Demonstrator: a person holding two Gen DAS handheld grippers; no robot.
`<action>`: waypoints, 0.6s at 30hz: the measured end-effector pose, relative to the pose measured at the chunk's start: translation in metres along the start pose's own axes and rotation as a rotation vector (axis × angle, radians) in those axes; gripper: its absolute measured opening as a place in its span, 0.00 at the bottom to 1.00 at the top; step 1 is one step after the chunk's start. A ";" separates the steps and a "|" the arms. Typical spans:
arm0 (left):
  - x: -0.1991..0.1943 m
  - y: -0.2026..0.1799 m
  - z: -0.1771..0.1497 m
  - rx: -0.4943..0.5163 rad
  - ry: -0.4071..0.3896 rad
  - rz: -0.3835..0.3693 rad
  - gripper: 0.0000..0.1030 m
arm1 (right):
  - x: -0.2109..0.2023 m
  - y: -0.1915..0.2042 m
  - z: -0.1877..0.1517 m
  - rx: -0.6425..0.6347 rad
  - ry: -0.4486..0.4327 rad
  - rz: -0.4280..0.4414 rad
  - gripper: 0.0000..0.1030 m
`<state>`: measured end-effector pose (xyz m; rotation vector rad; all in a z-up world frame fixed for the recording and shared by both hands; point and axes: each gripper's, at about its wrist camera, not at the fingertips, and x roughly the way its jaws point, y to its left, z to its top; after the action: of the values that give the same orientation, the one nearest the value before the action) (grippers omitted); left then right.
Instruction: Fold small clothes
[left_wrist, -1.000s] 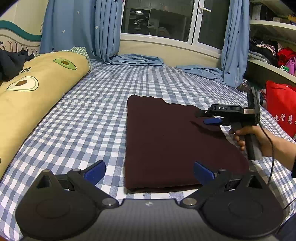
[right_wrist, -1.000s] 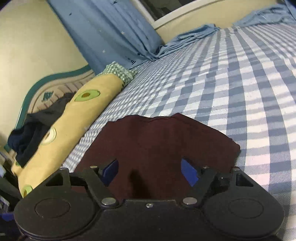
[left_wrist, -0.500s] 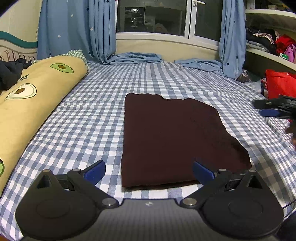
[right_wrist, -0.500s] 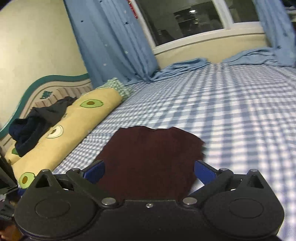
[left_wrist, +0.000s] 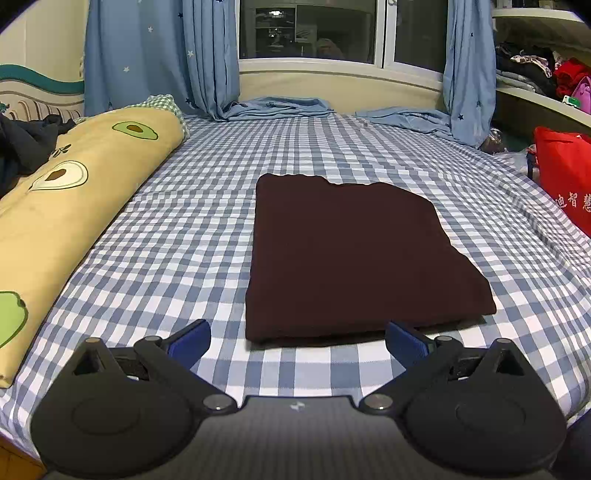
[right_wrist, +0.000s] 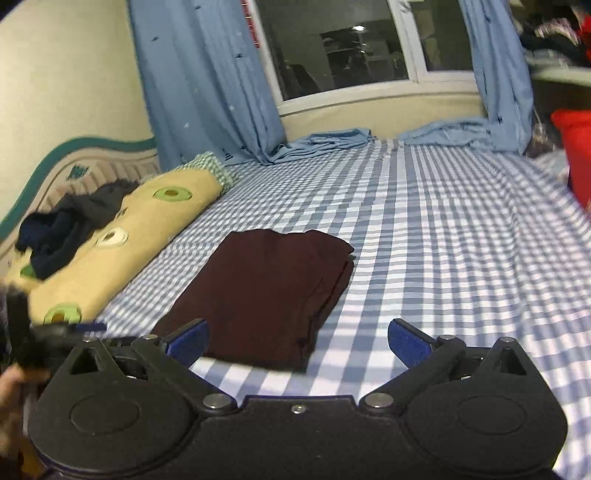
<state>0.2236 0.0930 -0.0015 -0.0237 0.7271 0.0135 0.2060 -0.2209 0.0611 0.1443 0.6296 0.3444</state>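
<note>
A dark maroon garment (left_wrist: 354, 254) lies folded into a flat rectangle on the blue checked bed sheet (left_wrist: 177, 251). It also shows in the right wrist view (right_wrist: 266, 291), with stacked layers at its right edge. My left gripper (left_wrist: 297, 341) is open and empty, just short of the garment's near edge. My right gripper (right_wrist: 297, 341) is open and empty, above the garment's near right corner. The left gripper (right_wrist: 79, 328) shows blurred at the left edge of the right wrist view.
A long yellow avocado-print pillow (left_wrist: 62, 206) lies along the left side with dark clothes (right_wrist: 70, 229) on it. Blue curtains (left_wrist: 162, 55) pool on the sheet at the window. A red bag (left_wrist: 565, 184) and cluttered shelves (left_wrist: 535, 74) stand at the right.
My right gripper has let go of the garment, opened wide and pulled back off it, leaving the left wrist view. My left gripper has drawn back slightly.
</note>
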 end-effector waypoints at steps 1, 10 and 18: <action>-0.002 -0.001 -0.001 0.005 0.000 -0.001 0.99 | -0.009 0.005 -0.004 -0.017 -0.002 -0.004 0.99; -0.022 -0.021 -0.013 0.058 0.000 0.001 0.99 | -0.008 0.045 -0.056 -0.005 -0.071 -0.012 0.99; -0.041 -0.029 -0.022 0.075 -0.024 0.000 0.99 | 0.028 0.055 -0.061 -0.014 -0.055 -0.041 0.99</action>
<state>0.1785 0.0635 0.0100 0.0482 0.7031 -0.0134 0.1761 -0.1577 0.0101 0.1270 0.5753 0.3042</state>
